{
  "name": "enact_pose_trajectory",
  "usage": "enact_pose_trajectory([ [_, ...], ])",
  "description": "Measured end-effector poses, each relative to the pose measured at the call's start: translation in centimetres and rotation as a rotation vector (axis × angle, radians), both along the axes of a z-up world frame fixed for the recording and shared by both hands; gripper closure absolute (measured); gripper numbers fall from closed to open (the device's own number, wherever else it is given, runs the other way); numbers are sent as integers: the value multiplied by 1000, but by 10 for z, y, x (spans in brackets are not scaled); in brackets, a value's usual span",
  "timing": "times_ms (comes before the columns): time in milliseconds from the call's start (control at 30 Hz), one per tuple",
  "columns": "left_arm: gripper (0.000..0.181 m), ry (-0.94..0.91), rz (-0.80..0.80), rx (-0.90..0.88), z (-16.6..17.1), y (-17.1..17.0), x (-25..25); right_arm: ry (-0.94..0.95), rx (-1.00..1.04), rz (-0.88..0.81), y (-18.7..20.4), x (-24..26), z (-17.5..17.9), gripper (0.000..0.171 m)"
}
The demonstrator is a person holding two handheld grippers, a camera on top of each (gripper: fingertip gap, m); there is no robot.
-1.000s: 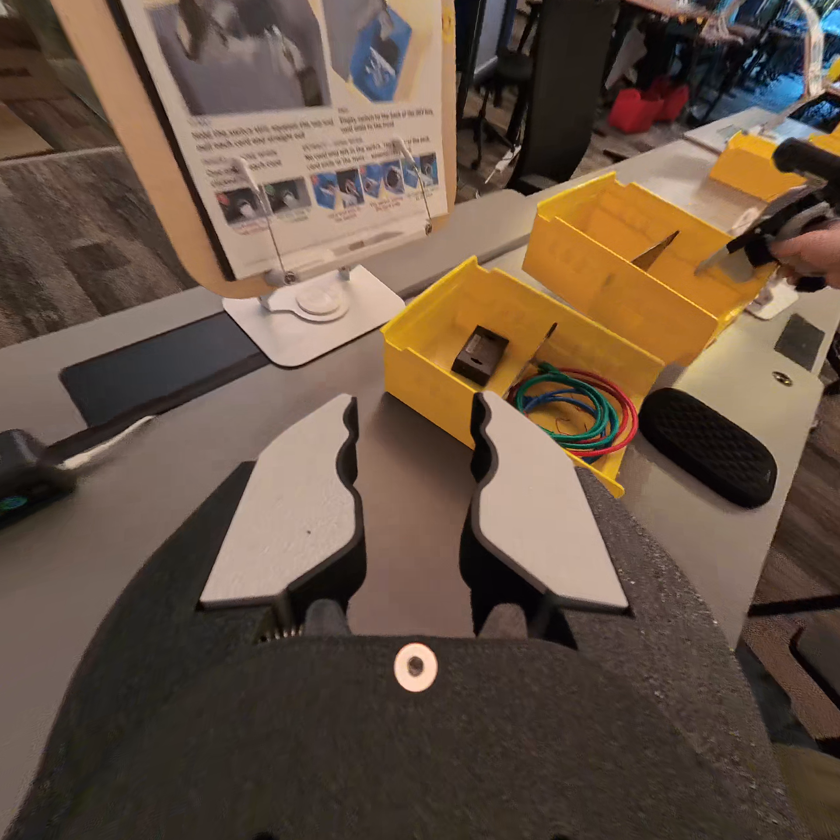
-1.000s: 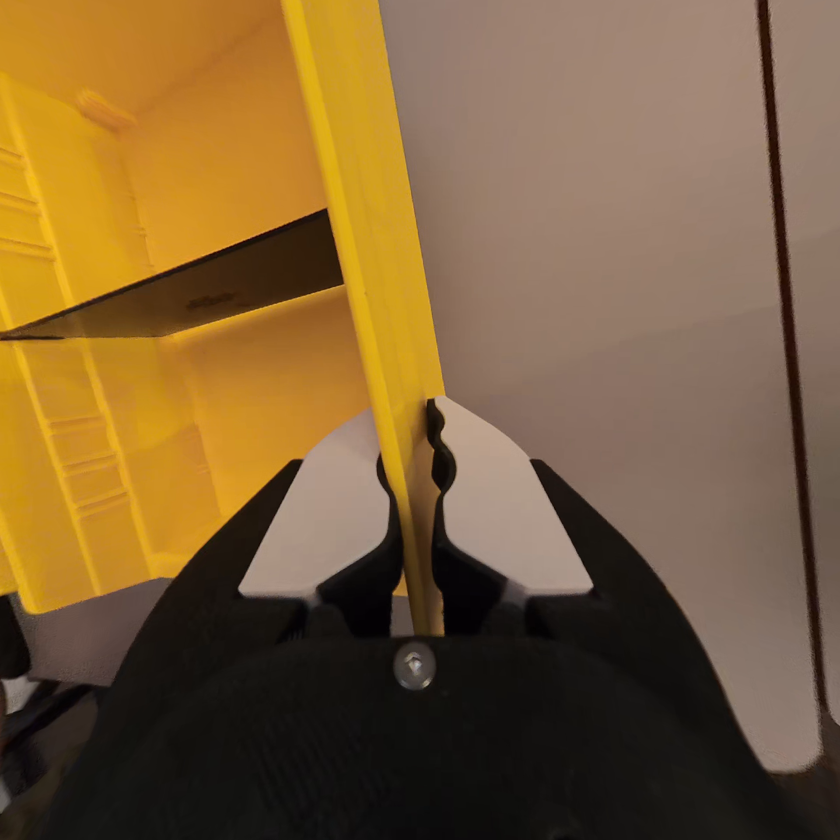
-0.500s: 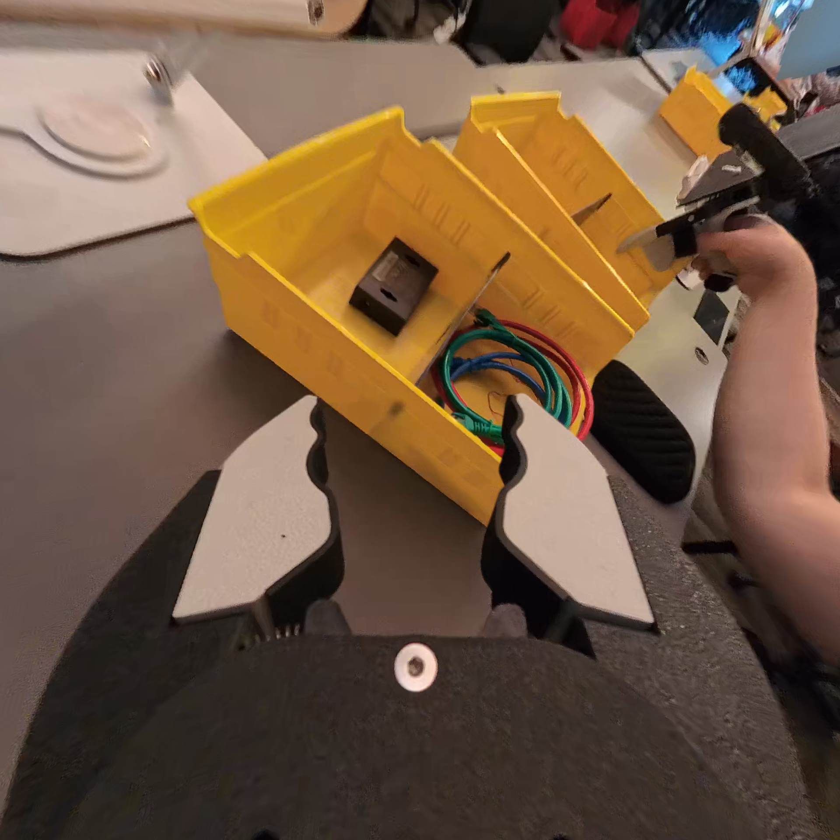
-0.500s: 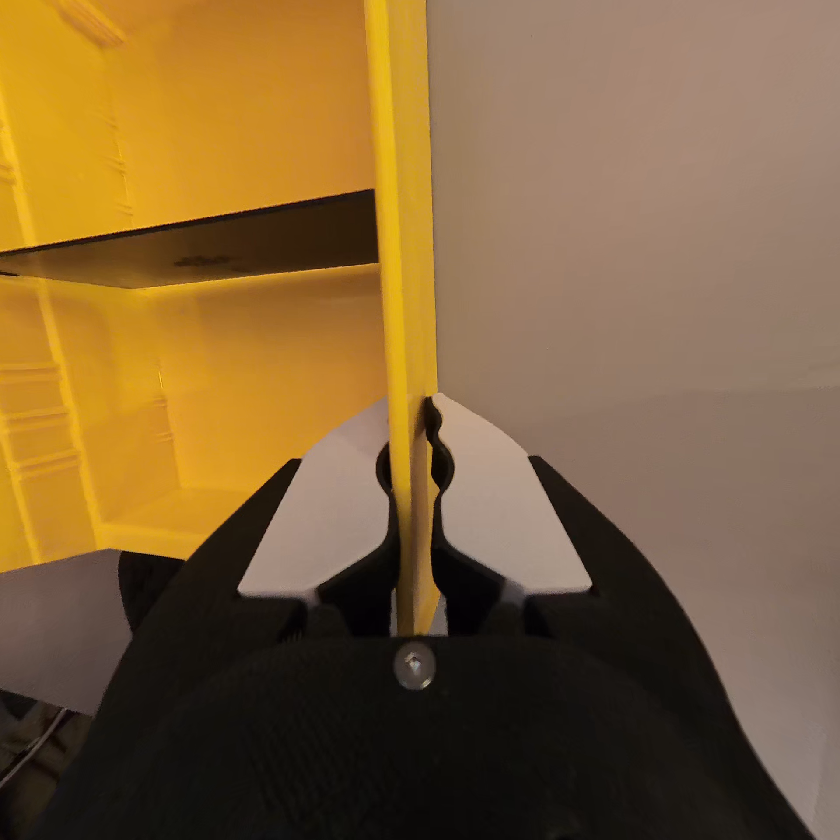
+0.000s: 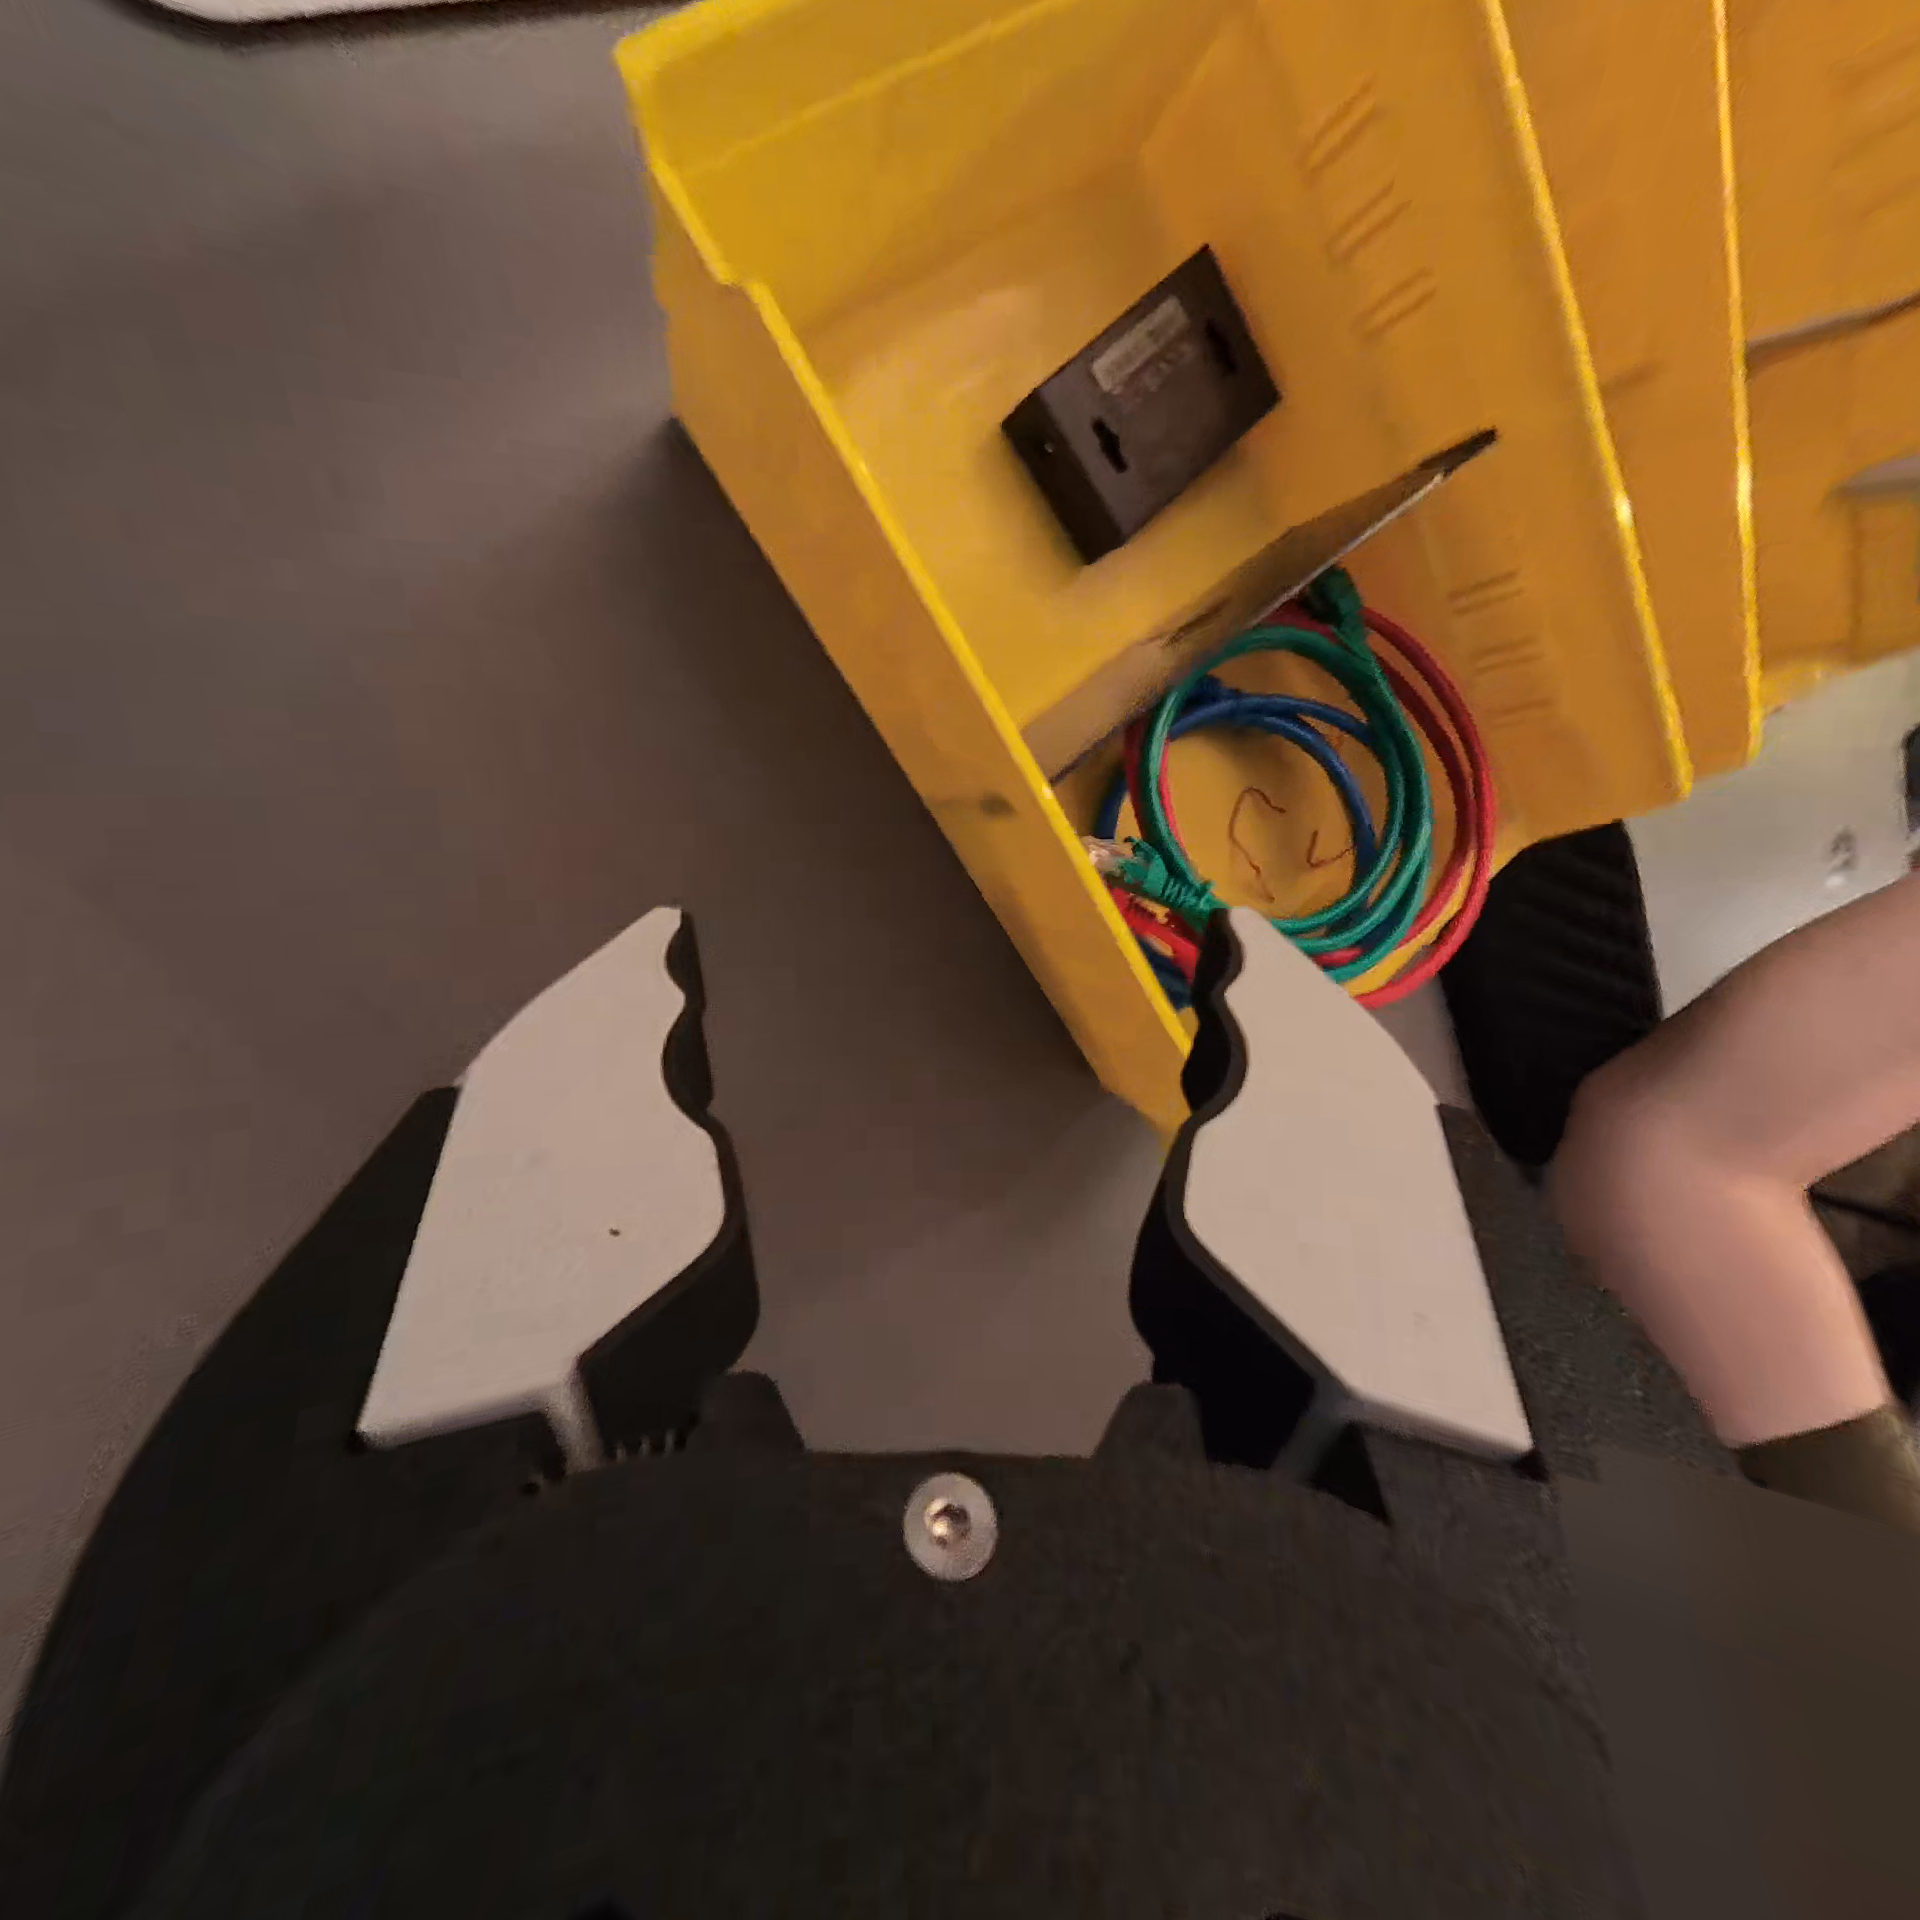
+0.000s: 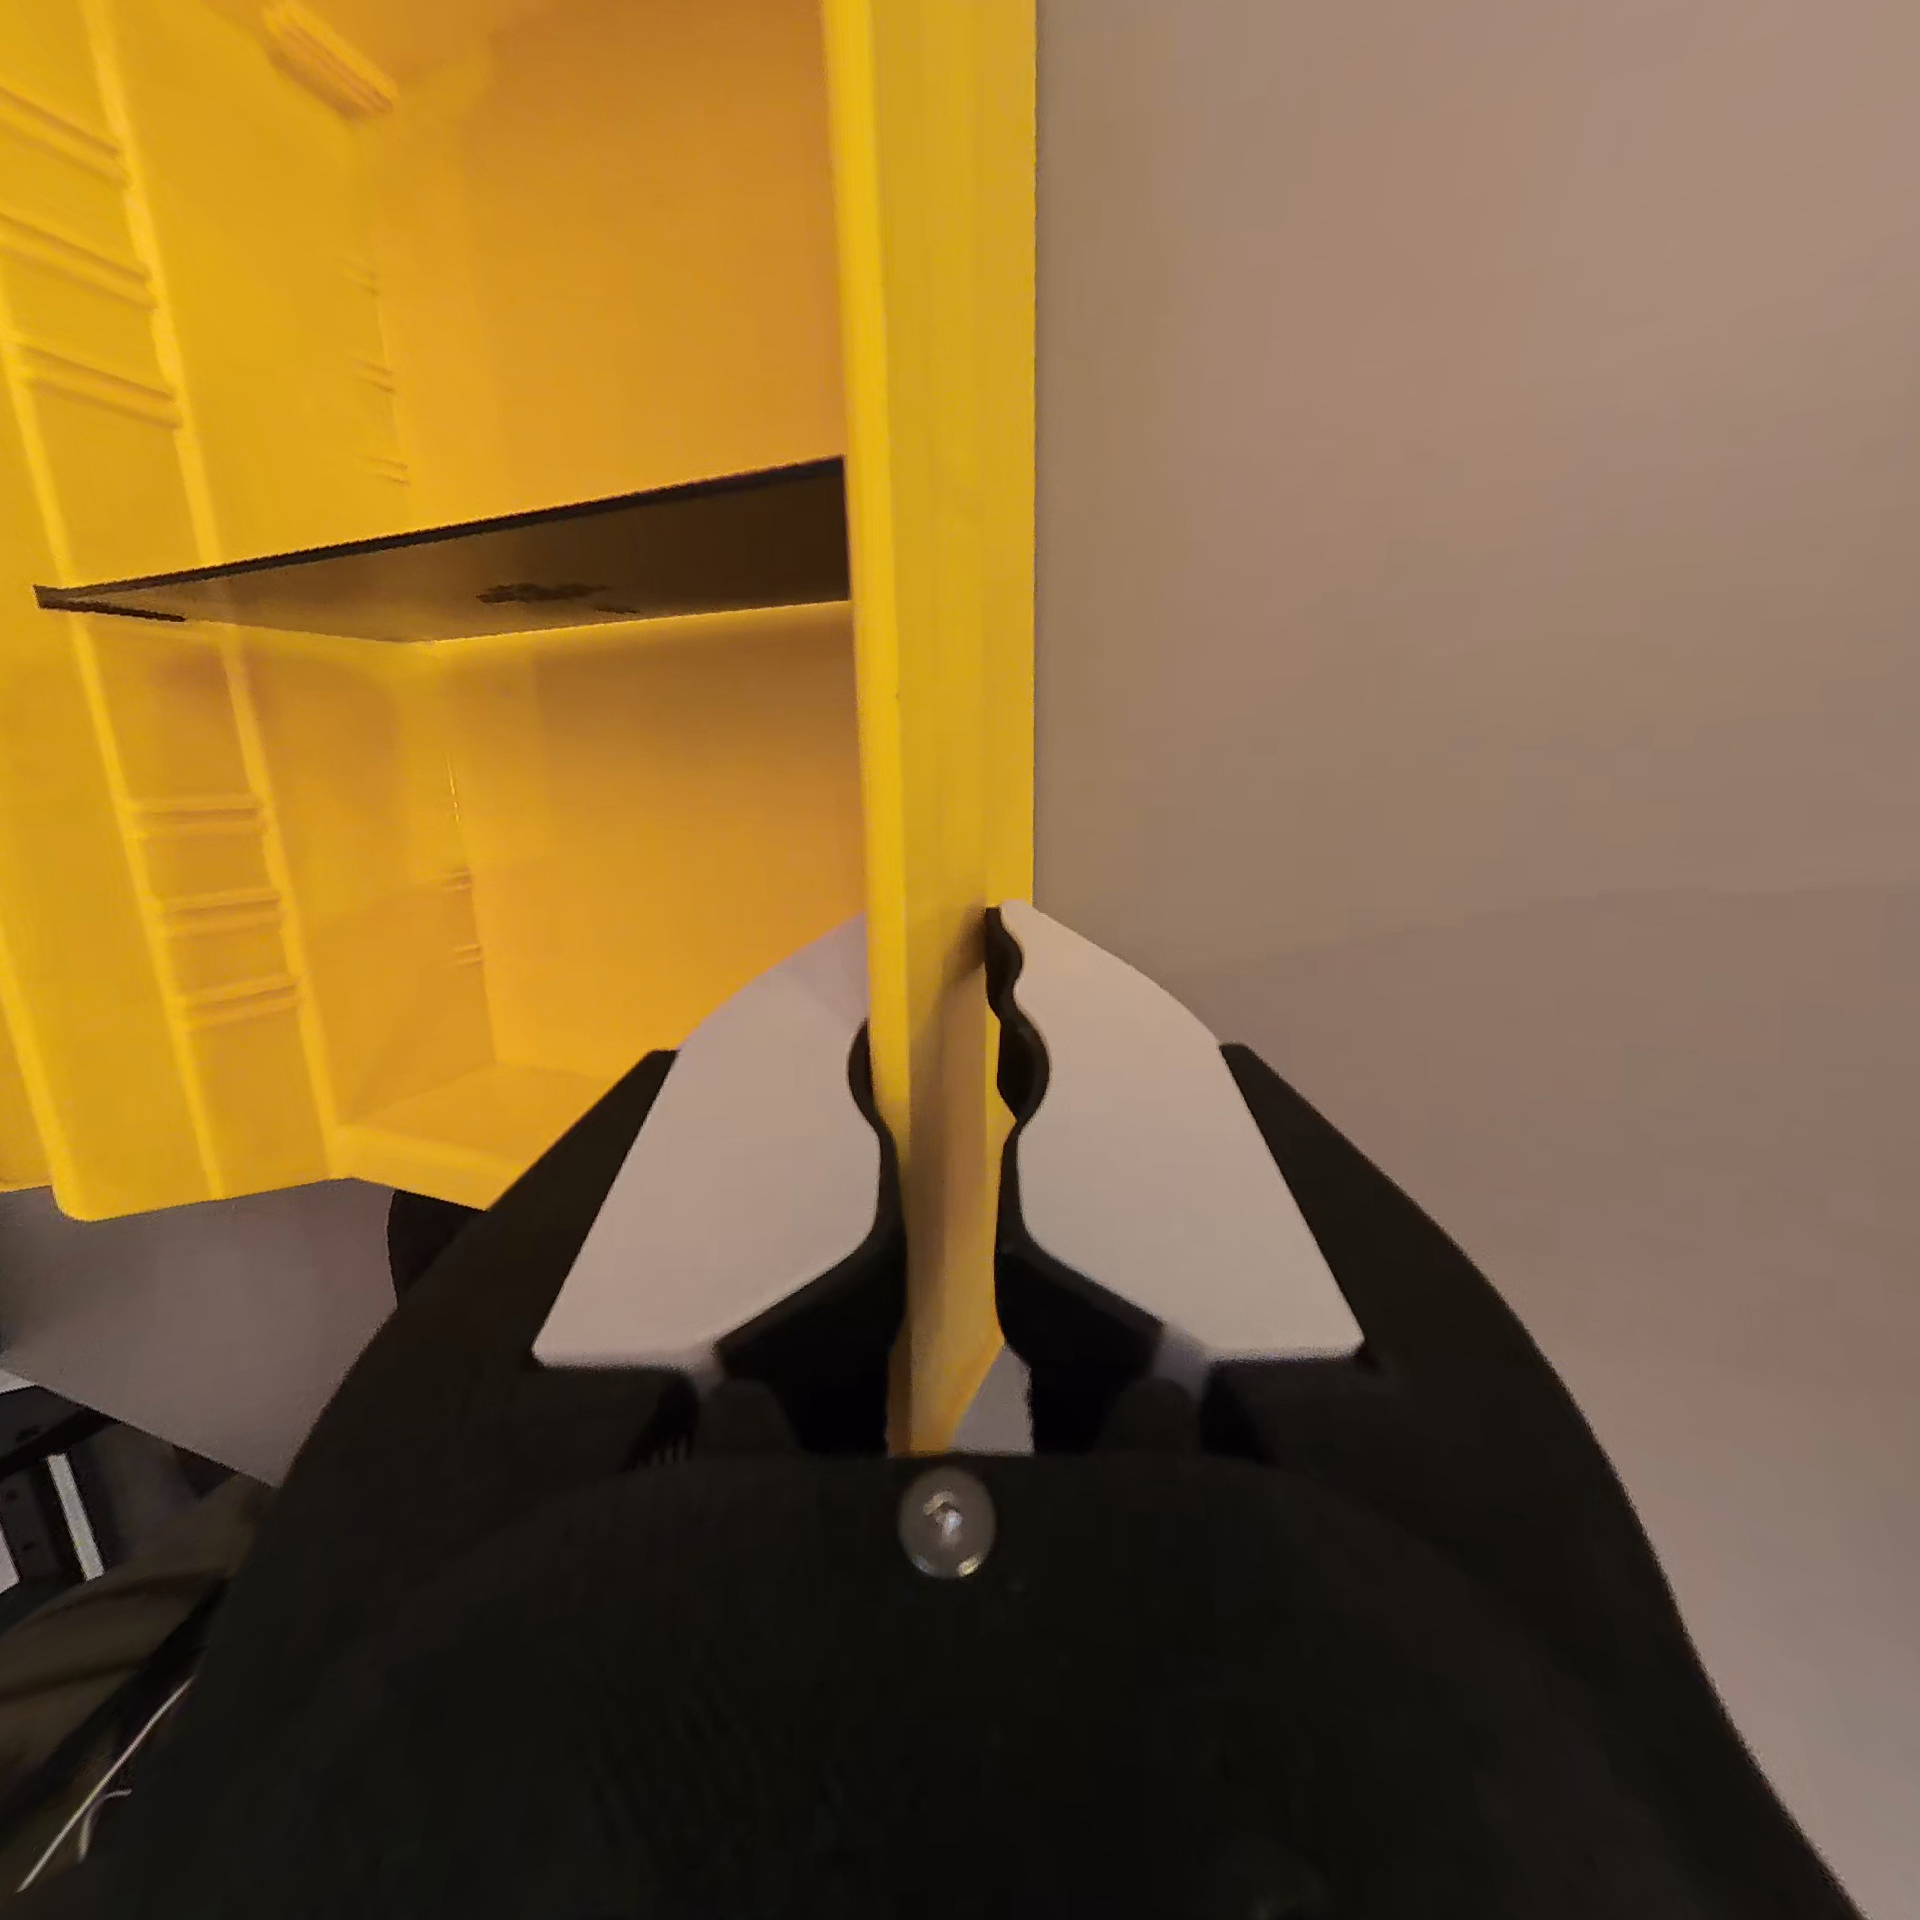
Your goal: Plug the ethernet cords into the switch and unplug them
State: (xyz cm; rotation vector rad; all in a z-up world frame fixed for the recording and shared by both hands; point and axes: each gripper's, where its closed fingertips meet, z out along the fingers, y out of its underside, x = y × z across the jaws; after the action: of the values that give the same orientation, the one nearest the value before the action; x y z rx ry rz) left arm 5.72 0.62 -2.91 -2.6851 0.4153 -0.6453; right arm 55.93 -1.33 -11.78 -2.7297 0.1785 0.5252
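Note:
In the left wrist view a yellow bin [image 5: 883, 436] holds a small black switch [image 5: 1138, 405] in its far compartment. Coiled green, red and blue ethernet cords [image 5: 1382, 790] lie in the near compartment, behind a dark divider [image 5: 1278, 582]. My left gripper [image 5: 945, 956] is open and empty, just above the bin's near corner, with its right fingertip at the cords' edge. In the right wrist view my right gripper [image 6: 935, 997] is shut on the side wall of a second yellow bin [image 6: 935, 520], which has a black divider [image 6: 499, 582] and looks empty.
A black textured pad [image 5: 1538, 956] lies right of the cord bin on the grey table [image 5: 312, 623]. A person's bare arm [image 5: 1714, 1195] shows at the right edge. The second bin [image 5: 1829, 312] stands right behind the first one. One gripper's finger ends stand about 50 cm off the other's.
My left gripper has moved forward and down over the first bin, with the view tilted steeper, and its jaws have spread wider. My right gripper keeps its hold on the second bin's wall.

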Motion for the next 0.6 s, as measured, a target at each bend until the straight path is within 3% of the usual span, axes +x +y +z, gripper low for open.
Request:
enact_pose_trajectory([
  [100, 93, -31, -9, -61, -13, 0, 18, 11, 20, 6, 1, -1, 0, 156],
  [200, 96, 74, -97, -46, -35, 2, 30, 11, 12, 7, 1, 0, 0, 156],
  [333, 110, 136, -196, -176, -67, -16, 43, -41, -14, 21, 5, 2, -1, 159],
  [400, 108, 138, -236, -192, -70, -20, 51, -55, -34, 25, 8, 2, -3, 159],
  [600, 134, 135, -247, -172, -64, -6, 44, -79, -65, 61, 8, -6, -4, 159],
])
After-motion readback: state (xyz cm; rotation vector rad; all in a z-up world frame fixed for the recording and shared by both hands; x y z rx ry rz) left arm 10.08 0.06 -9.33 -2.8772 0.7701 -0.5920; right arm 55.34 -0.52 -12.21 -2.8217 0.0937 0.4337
